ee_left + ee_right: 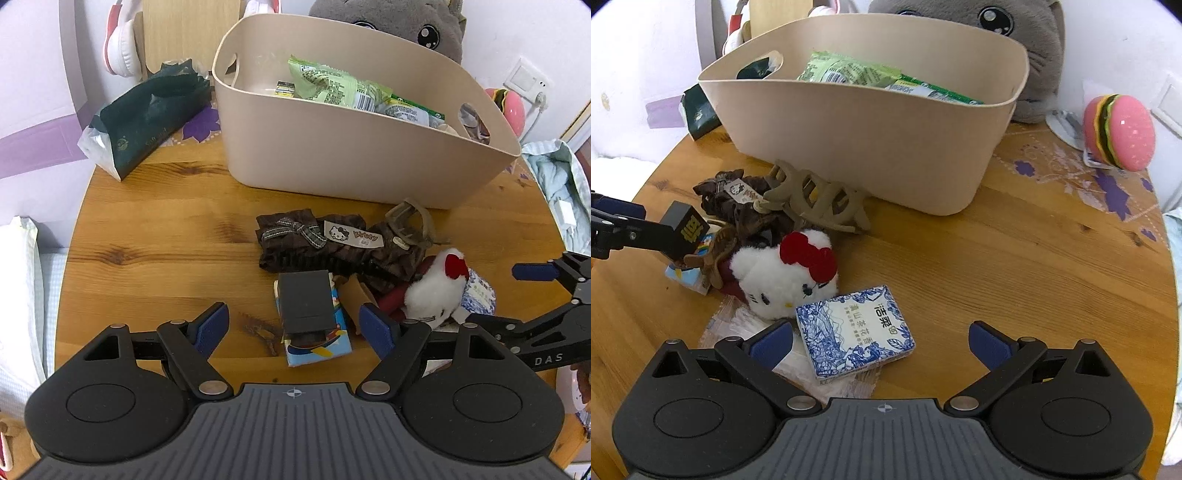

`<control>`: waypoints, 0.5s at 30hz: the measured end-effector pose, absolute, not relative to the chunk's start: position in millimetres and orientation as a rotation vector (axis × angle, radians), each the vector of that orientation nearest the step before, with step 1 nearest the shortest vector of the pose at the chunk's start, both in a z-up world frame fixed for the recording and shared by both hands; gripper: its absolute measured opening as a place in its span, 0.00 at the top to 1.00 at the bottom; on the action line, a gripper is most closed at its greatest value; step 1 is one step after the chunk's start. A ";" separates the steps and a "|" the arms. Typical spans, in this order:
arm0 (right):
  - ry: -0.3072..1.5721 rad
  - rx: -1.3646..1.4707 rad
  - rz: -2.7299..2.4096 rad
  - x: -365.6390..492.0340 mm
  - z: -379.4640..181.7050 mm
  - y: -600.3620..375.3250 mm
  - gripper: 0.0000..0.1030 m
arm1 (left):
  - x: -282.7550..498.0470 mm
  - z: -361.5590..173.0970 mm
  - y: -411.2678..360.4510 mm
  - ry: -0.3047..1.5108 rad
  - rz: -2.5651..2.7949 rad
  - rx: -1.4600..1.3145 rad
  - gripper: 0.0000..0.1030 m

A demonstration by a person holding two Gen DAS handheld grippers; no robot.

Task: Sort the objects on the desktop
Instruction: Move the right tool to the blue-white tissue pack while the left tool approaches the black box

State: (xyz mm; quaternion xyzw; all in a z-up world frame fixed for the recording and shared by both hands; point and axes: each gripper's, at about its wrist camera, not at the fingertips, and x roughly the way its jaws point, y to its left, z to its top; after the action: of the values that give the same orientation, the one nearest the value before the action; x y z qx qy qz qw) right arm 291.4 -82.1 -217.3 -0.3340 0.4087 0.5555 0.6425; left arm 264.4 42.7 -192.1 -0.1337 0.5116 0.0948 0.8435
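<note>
Both tongs were wide open and empty: right tongs [879, 345] had the blue-and-white tissue pack [855, 330] lying flat on the counter [1015, 258] between its pads, long axis slanted, while left tongs [293, 326] straddled the black box [304, 301].

A grey plush toy [1027, 44] sits behind the table [1015, 258], with pink-and-white headphones [120, 44] at the wall.
</note>
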 end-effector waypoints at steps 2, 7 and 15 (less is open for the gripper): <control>0.939 -0.766 1.282 293.1 -221.9 -78.9 0.00 | 265.8 -193.7 42.3 1.080 0.203 -0.289 0.23; 0.985 -0.767 1.291 302.2 -235.3 -72.3 0.05 | 270.6 -198.8 39.3 1.088 0.210 -0.285 0.23; 0.976 -0.778 1.309 304.4 -240.5 -67.3 0.07 | 275.8 -205.1 40.5 1.102 0.231 -0.305 0.23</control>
State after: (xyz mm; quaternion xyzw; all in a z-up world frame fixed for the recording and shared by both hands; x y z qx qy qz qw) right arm 304.4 -67.3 -240.5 -0.3381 0.4241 0.5689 0.6182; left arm 275.8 40.5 -205.1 -0.1441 0.5201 0.1092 0.8347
